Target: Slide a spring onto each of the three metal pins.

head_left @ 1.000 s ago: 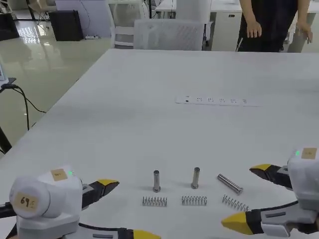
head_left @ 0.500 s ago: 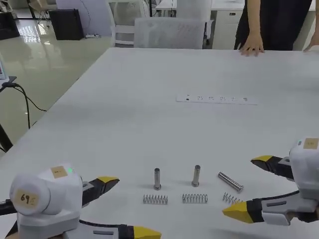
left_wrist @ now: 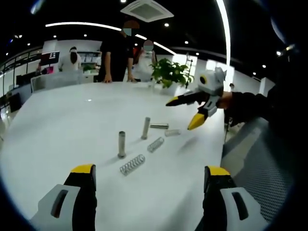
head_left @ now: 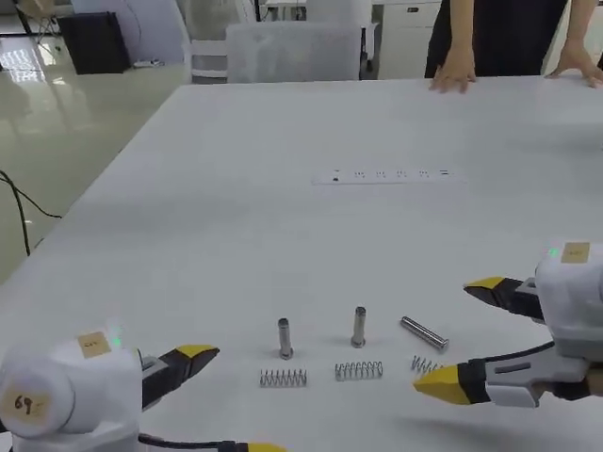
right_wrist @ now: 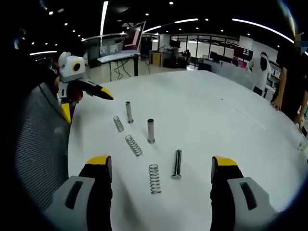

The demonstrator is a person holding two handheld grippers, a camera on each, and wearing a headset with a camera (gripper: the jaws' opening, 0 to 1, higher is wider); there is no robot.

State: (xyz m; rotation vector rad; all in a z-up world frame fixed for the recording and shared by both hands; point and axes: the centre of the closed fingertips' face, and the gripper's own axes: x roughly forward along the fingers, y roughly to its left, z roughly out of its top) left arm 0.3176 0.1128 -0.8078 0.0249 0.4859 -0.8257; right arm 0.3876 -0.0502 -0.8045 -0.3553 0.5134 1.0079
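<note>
Lying flat, right pin (head_left: 423,332), long axis diagonal

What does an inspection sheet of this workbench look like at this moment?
Surface: white table, socket strip set in it.
Job's things: left pin and middle pin upright; right pin lying; left spring, middle spring, right spring lying in front, none on a pin.
Clutter: nothing seen.
Grippers: left gripper and right gripper open, empty.
Cables: black cable on floor, left.
Surroundings: person's hand on far edge; chair behind.

White table (head_left: 236,188); glossy floor (head_left: 85,104); grey chair (head_left: 292,55); ceiling strip lights (left_wrist: 224,29)
</note>
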